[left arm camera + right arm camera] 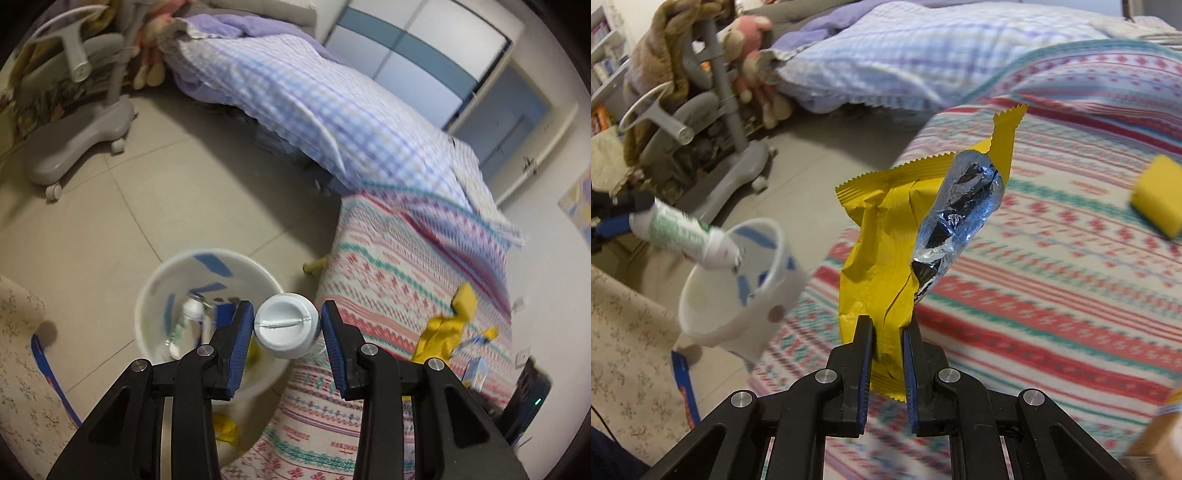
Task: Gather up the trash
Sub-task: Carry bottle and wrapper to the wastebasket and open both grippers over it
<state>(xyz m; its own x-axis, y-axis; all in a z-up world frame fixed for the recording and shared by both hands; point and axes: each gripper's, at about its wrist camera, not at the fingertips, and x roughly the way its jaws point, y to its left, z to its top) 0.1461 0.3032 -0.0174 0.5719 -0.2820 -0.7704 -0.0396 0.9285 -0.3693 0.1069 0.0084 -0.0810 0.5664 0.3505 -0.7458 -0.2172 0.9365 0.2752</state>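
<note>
1. Left wrist view: we are holding a white tube (285,325), cap end toward the camera, in the left gripper (287,325); its pads sit at the tube's sides, just above the white bin (155,284) on the floor.
2. Right gripper (887,354) is pinching the lower end of a torn yellow wrapper (886,258), silver lining showing, over the striped blanket (1071,295).
3. Step in hand, we judge: dropping the tube. Next move calls for spreading the left jaws over the bin mouth, then carrying the wrapper across.
4. Count: one bin, one tube held, one wrapper held, one yellow sponge (1158,194); bin contents blurred.
</note>
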